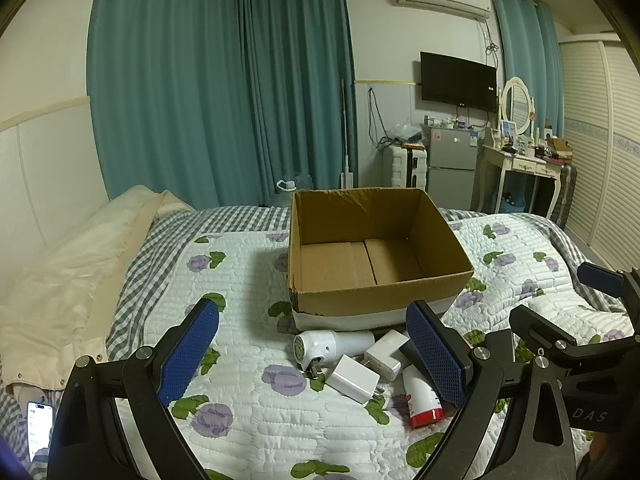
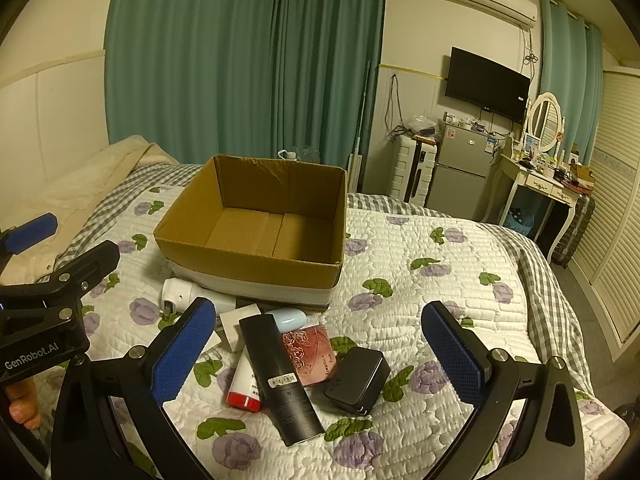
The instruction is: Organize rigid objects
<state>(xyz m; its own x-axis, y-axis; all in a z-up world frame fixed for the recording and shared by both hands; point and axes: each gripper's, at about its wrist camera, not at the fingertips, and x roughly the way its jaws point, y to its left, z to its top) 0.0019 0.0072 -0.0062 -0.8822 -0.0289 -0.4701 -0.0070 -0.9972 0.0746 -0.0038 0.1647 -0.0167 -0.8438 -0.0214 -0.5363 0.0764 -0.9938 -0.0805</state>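
An open, empty cardboard box stands on the bed. In front of it lies a pile of small objects: a white round device, two white chargers, a white tube with a red cap, a black bottle, a pink box, a black charger and a pale blue item. My left gripper is open above the white items. My right gripper is open above the pile.
The bed has a floral quilt and a cream duvet at the left. A phone lies at the bed's left edge. A fridge, dressing table and wardrobe stand beyond the bed.
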